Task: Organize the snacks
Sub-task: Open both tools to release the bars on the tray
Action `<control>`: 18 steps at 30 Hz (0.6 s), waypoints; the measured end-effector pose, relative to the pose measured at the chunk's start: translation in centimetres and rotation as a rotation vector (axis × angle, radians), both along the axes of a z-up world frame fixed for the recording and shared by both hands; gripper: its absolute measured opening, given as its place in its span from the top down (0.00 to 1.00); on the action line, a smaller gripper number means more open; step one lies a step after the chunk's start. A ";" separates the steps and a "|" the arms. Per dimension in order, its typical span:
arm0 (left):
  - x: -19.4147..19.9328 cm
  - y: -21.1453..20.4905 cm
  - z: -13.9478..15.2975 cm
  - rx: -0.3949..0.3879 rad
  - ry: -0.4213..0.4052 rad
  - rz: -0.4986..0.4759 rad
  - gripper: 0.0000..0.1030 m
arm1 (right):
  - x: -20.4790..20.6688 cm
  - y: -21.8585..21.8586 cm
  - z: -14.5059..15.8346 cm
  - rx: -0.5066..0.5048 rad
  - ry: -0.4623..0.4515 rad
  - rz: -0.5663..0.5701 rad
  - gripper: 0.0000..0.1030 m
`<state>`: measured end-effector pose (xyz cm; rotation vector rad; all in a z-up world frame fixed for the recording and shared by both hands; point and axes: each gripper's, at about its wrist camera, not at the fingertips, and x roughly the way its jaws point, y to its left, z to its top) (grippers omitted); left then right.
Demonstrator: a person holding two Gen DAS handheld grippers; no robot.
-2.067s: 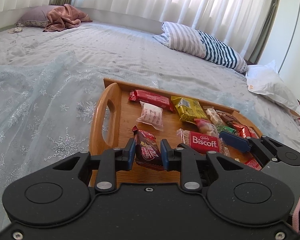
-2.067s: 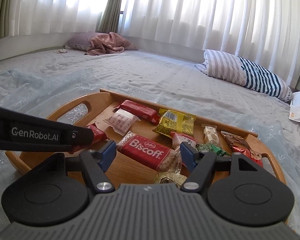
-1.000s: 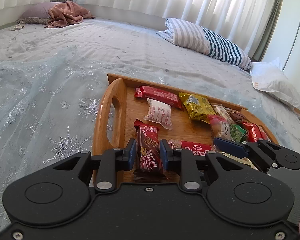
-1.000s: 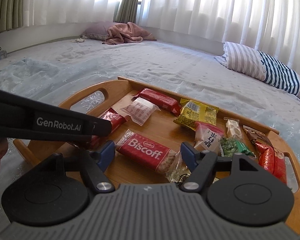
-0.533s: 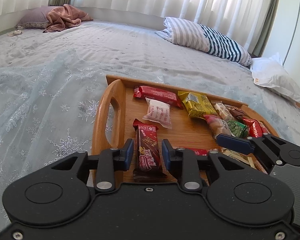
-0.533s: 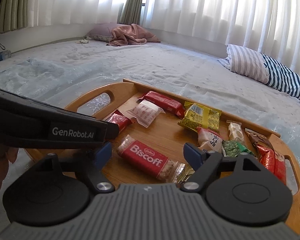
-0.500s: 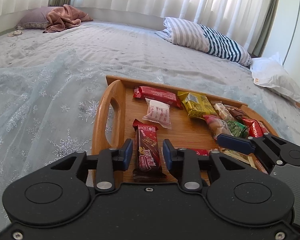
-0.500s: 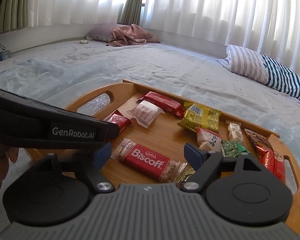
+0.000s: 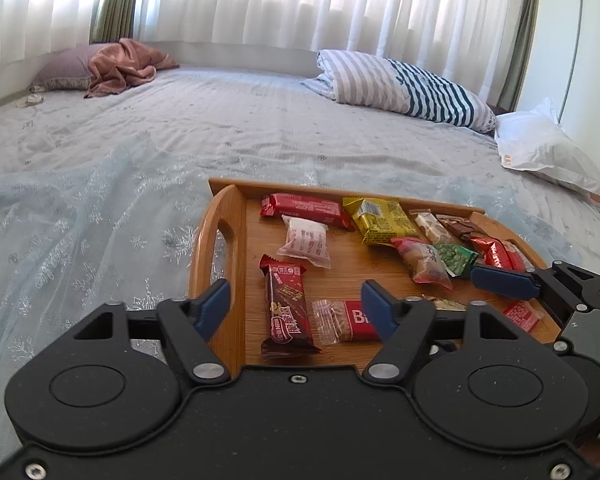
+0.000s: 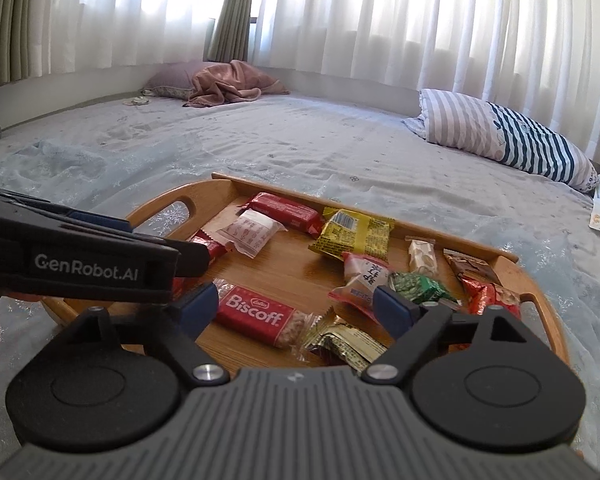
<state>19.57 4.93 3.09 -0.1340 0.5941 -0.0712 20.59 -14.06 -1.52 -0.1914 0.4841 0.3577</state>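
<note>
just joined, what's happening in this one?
A person with a gripper in each hand is sorting snacks on a wooden tray set on a bed. The left gripper has just been opening; the dark red chocolate bar lies flat on the tray between its spread fingers, untouched. The right gripper has also just been opening, and the Biscoff pack lies free on the tray between its fingers. Nothing is held.

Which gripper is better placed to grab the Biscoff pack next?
Right. The right gripper stands open with the Biscoff pack between its fingers; the left gripper frames the brown chocolate bar.
</note>
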 end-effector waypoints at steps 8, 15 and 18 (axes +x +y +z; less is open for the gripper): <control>-1.7 -0.9 1.0 0.024 -0.023 -0.022 0.15 | -0.9 -2.6 0.7 0.046 0.006 -0.098 0.10; -3.7 -1.5 1.5 0.026 -0.027 -0.032 0.11 | -2.3 -4.6 1.2 0.071 0.007 -0.149 0.08; -4.4 -1.8 1.8 0.038 -0.029 -0.034 0.10 | -3.1 -5.2 1.2 0.076 0.001 -0.160 0.07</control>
